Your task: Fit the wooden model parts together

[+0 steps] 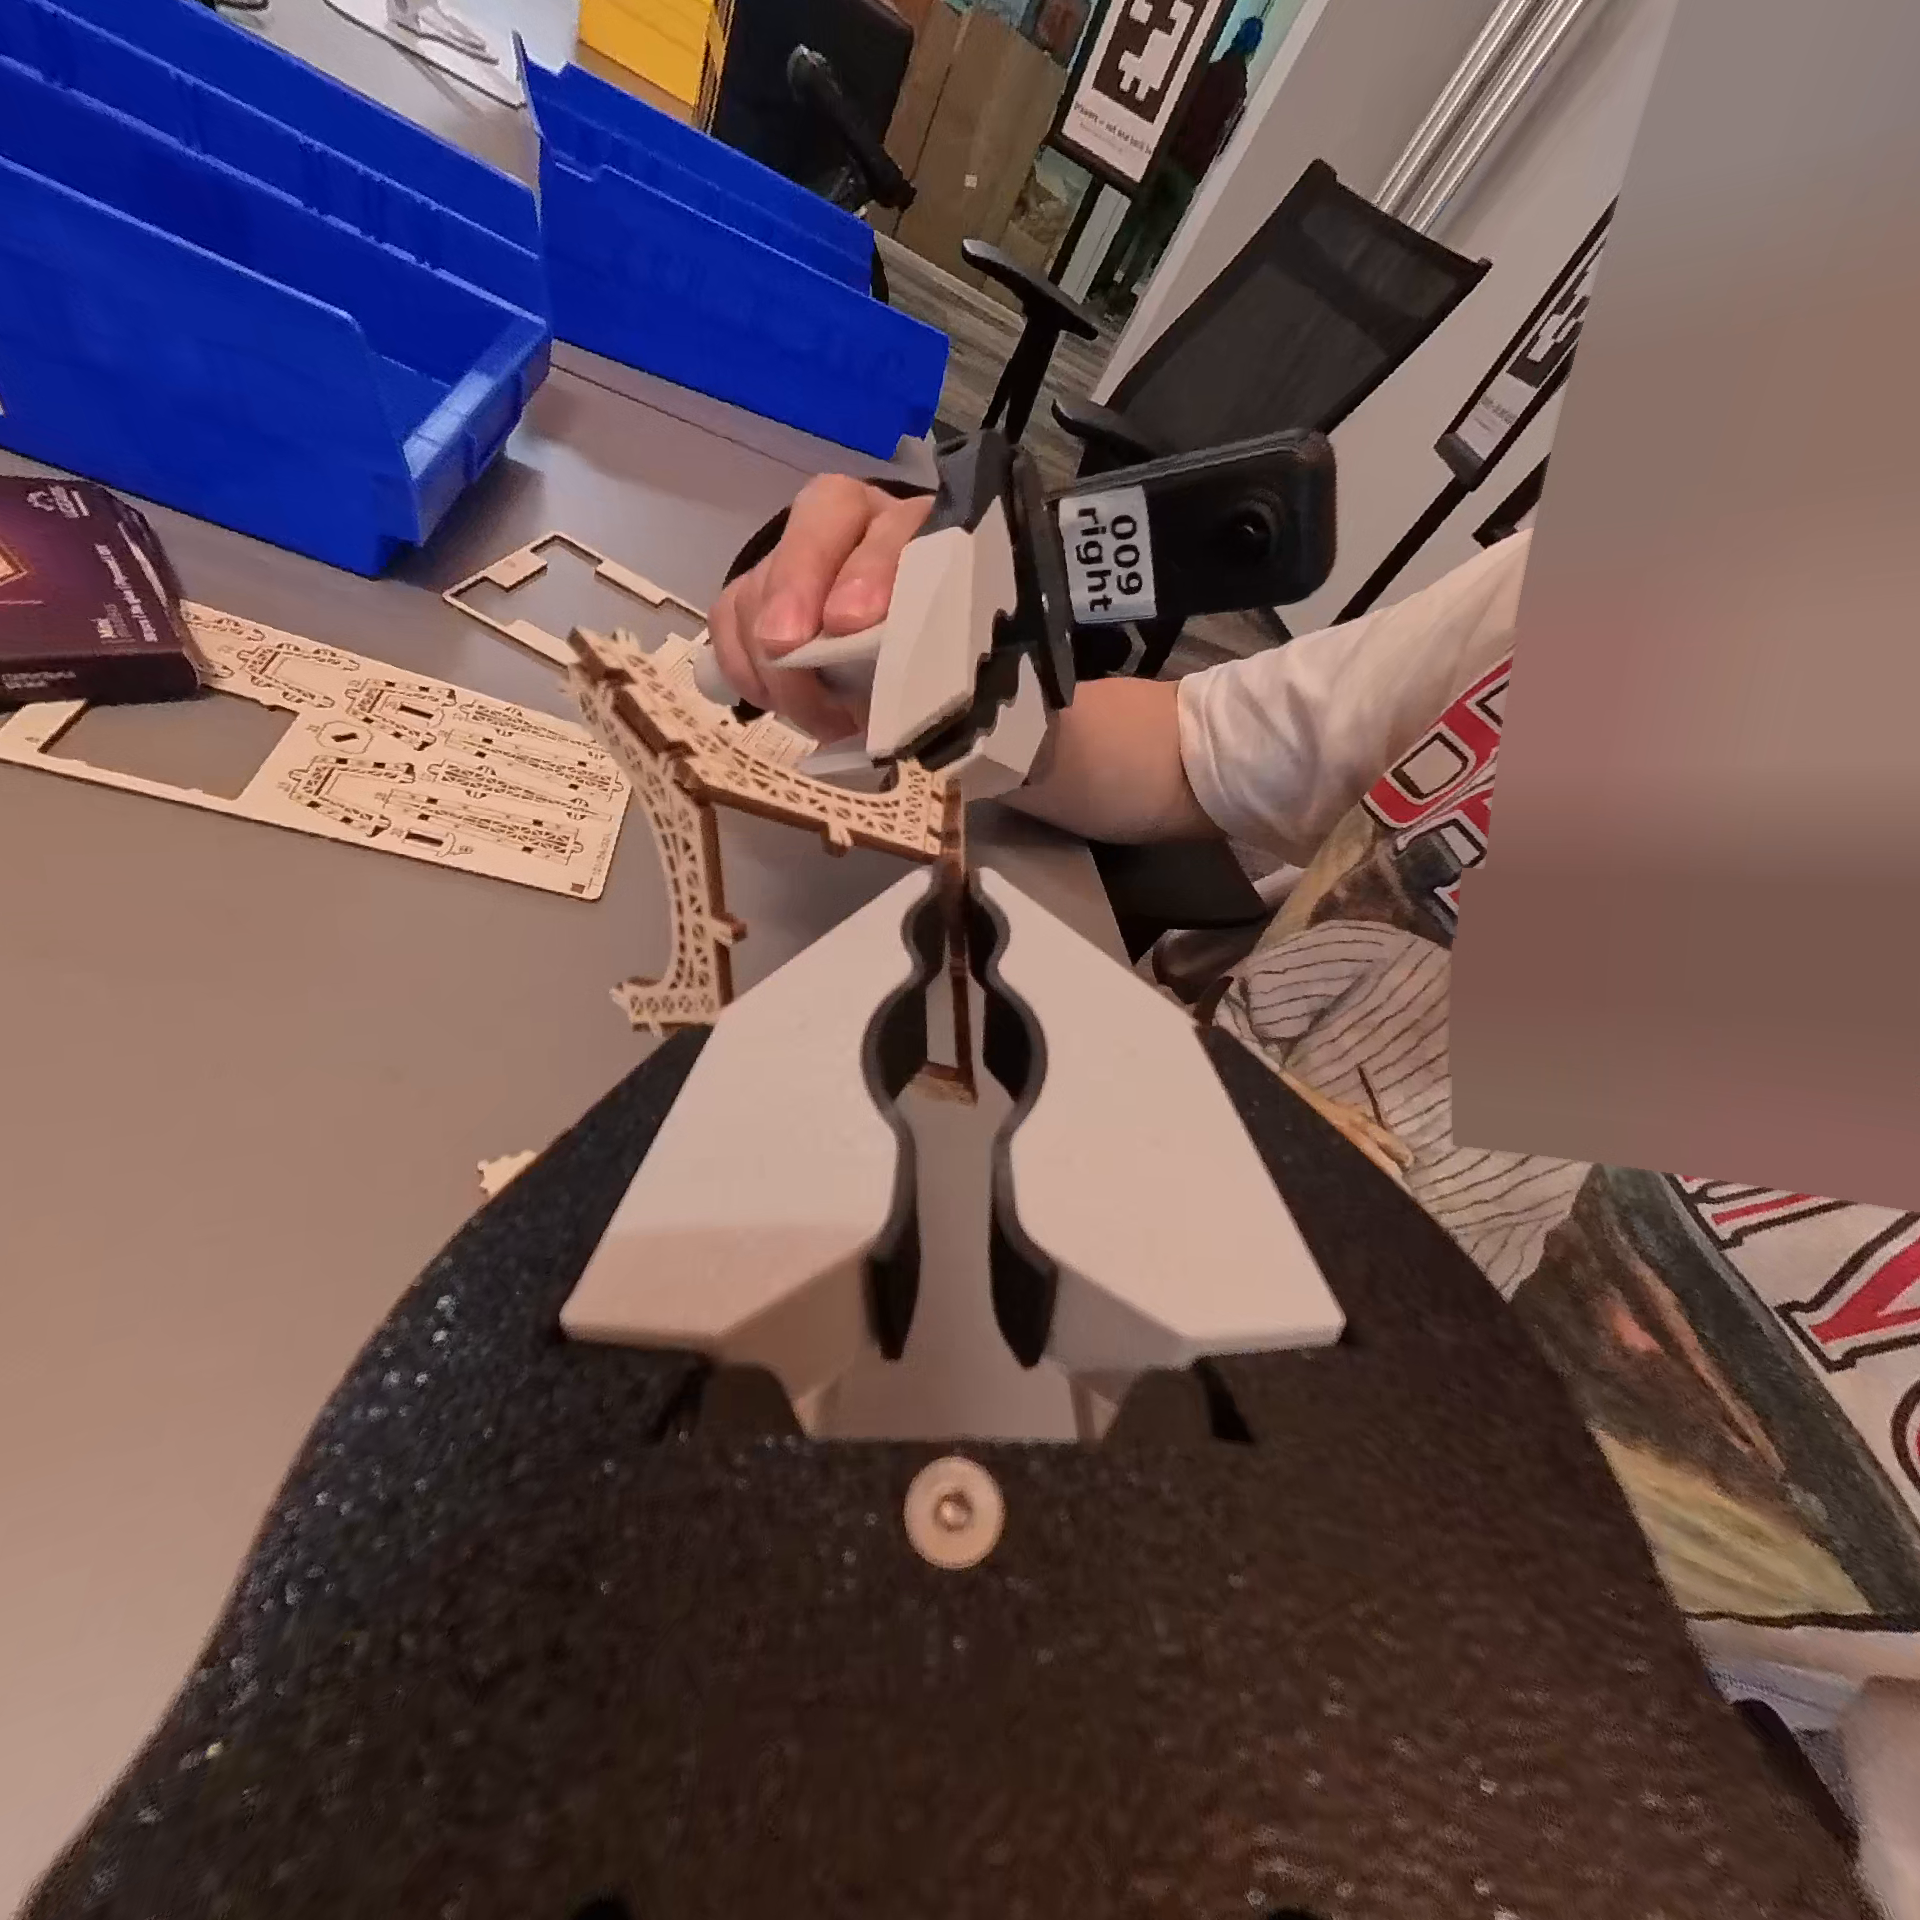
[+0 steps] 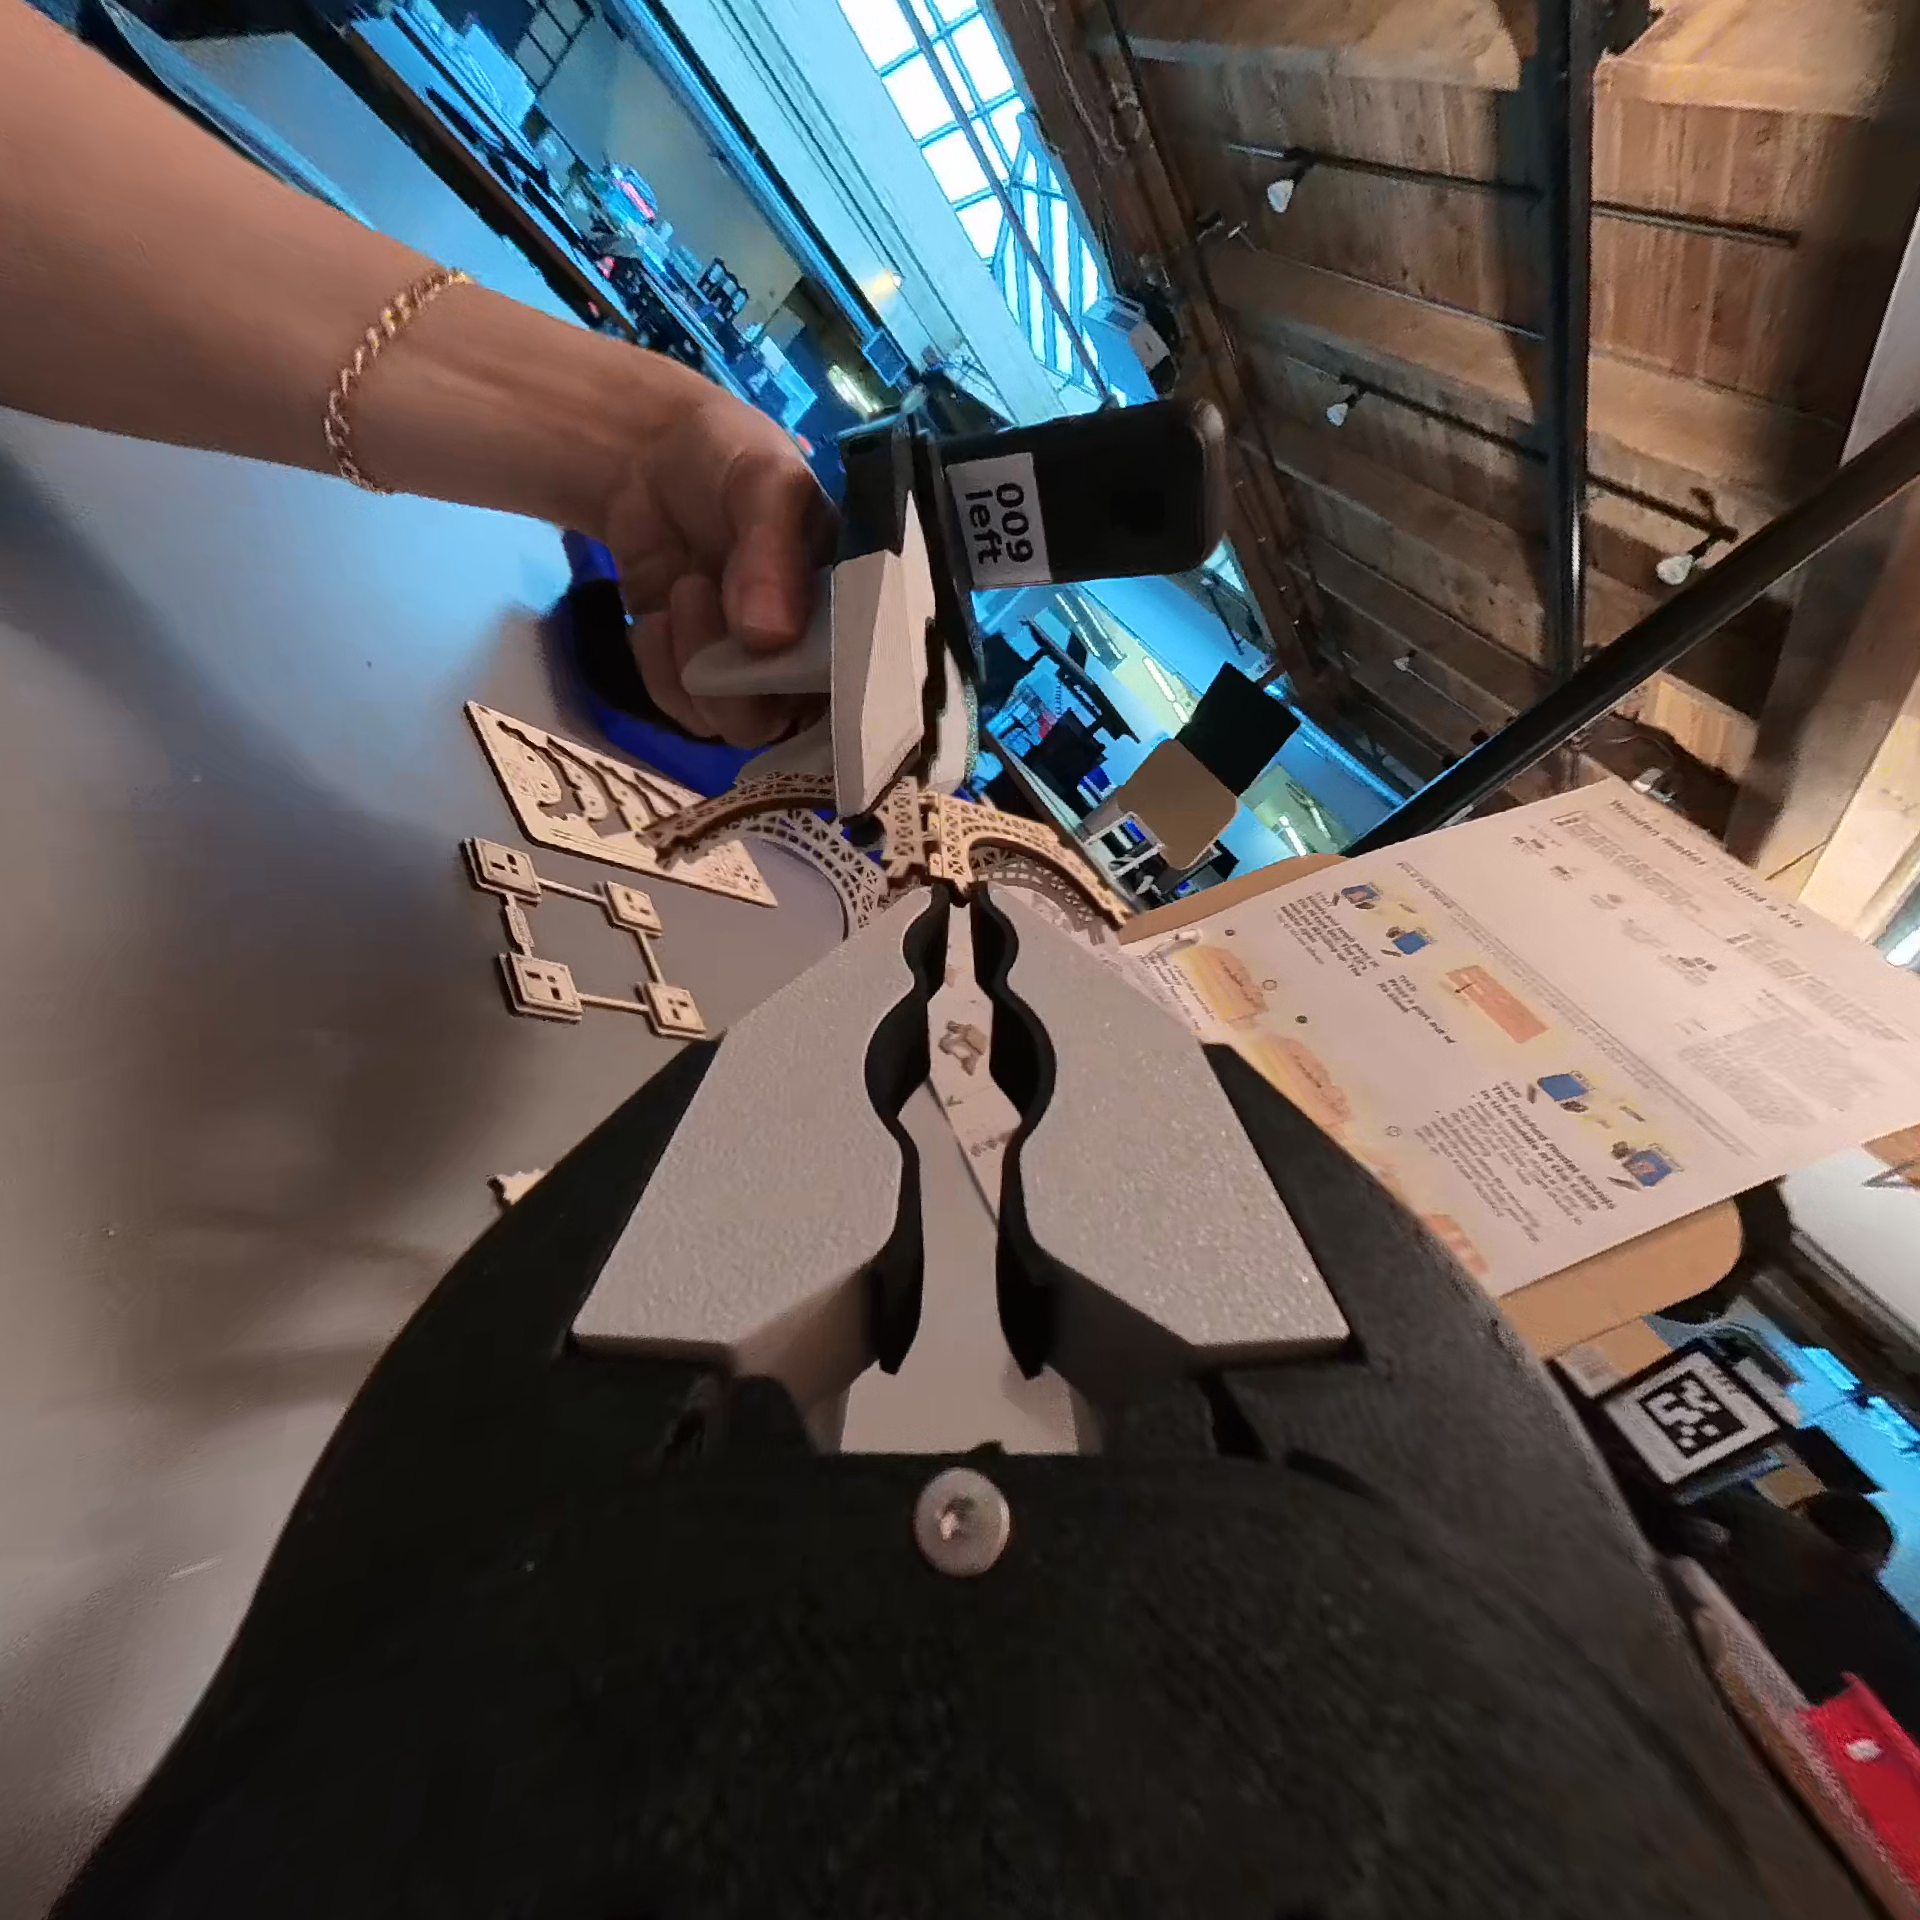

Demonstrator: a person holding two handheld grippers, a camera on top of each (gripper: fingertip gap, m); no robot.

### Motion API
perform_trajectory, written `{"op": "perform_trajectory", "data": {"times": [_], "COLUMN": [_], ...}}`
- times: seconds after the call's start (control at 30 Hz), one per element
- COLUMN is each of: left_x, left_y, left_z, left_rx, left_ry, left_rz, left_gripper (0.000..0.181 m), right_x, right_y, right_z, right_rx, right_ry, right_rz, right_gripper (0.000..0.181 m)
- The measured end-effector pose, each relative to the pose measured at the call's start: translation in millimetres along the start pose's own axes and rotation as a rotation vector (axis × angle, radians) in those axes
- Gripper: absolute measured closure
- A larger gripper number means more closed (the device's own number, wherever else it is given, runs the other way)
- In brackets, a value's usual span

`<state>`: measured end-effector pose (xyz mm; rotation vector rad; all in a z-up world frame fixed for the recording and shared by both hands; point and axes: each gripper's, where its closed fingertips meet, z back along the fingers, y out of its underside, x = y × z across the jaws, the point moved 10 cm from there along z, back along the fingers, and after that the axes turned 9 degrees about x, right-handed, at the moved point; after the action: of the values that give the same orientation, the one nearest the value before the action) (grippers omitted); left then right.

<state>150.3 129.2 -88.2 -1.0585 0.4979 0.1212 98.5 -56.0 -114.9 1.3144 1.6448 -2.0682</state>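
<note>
A wooden lattice tower model [image 1: 675,748] with curved legs hangs above the grey table [image 1: 260,1039] between both grippers. My left gripper [image 1: 951,883] is shut on a thin wooden panel [image 1: 951,997] of the model, seen edge-on between its fingers. My right gripper [image 1: 894,769] grips the model from the far side. In the right wrist view my right gripper [image 2: 961,904] is shut on the model's narrow middle [image 2: 935,842], and the left gripper [image 2: 894,800] clamps the same piece from above. The two legs [image 2: 1039,852] arch out to either side.
A punched wooden parts sheet [image 1: 416,769], an empty wooden frame [image 1: 571,592] and a dark box [image 1: 73,592] lie beyond the model. Blue bins [image 1: 260,312] stand behind. A square wooden base part [image 2: 582,945] and an instruction sheet [image 2: 1507,1018] lie on the table. The grippers are tip to tip, or close to it.
</note>
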Motion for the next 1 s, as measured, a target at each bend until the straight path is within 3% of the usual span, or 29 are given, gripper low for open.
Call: {"op": "perform_trajectory", "data": {"times": [0.63,0.73,1.0], "left_x": [-1,-2,-5], "left_y": [2,2,3], "left_z": [-1,-1,-3], "left_rx": [0.039,0.053,0.106], "left_ry": [-0.046,-0.065,-0.164], "left_rz": [-0.107,-0.13,-0.2], "left_gripper": [0.181,0.181,0.181], "right_x": [-7,-5,-9], "right_y": [7,10,13], "right_z": [3,4,0], "right_rx": [-0.071,-0.075,-0.089], "right_ry": [-0.172,-0.235,-0.254], "right_rz": [-0.23,-0.231,-0.383], "right_gripper": [0.179,0.173,0.127]}}
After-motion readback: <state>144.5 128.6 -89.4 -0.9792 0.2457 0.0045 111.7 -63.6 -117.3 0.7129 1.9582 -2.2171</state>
